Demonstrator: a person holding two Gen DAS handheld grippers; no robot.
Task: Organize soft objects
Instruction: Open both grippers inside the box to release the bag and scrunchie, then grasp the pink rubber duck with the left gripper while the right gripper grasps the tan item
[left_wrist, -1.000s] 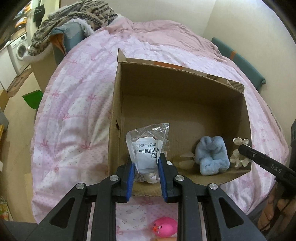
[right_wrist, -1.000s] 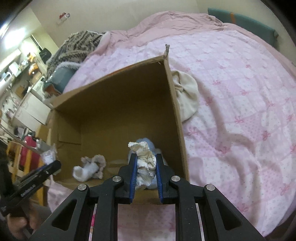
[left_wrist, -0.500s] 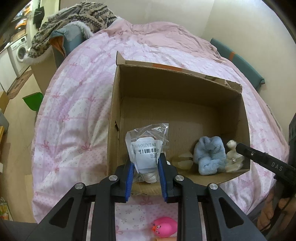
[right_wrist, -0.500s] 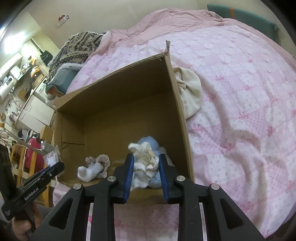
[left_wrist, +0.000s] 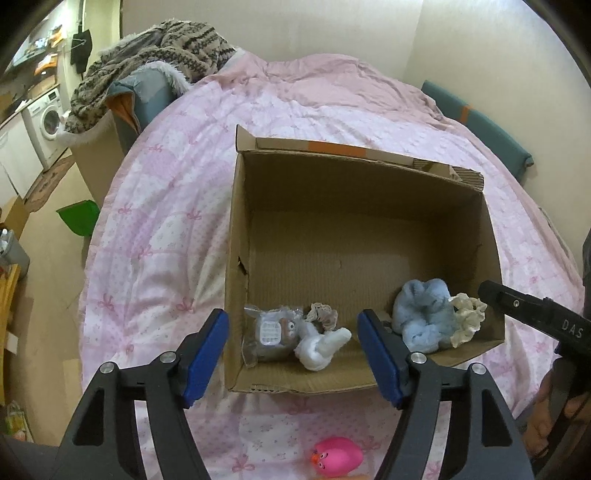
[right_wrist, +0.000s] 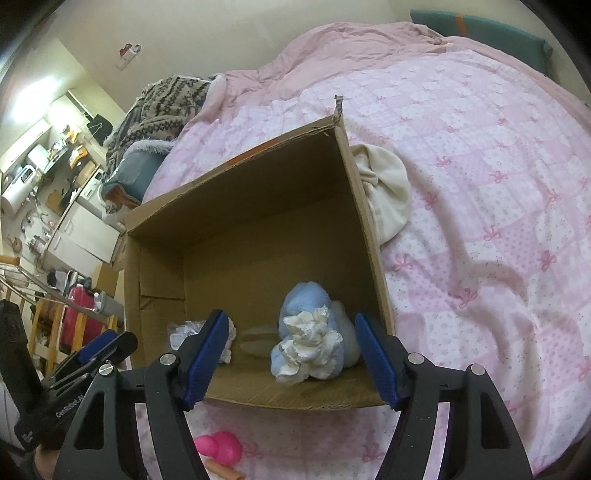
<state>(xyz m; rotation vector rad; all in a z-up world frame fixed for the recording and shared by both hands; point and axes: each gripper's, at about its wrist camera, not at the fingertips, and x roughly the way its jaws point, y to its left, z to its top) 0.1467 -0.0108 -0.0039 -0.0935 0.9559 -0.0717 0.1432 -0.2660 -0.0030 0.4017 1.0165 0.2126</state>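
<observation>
Left wrist view, left to right: the left gripper is spread wide and holds nothing, straddling the near-left corner of the box. Its left finger sits outside the left wall, its right finger over the box floor. Between them lie the bagged item and the white sock, touching each other at the lower left of the box. The blue scrunchie and cream scrunchie lie touching at the lower right, against the right wall. The right gripper is likewise wide and empty, above the near wall in the right wrist view. Risk: a straight pull-back of the left gripper may snag the near wall or the torn left edge and drag the light box across the quilt; lift clear first. Risk: the two grippers are near each other at the lower right of the left view; crossing paths may cause a collision. Remaining soft items appear to be the pink toy at the bottom of the frame, just beside the box, and the cream cloth pressed against the right wall outside. Open room: the far half of the box floor is bare; the quilt to the right is free.
</observation>
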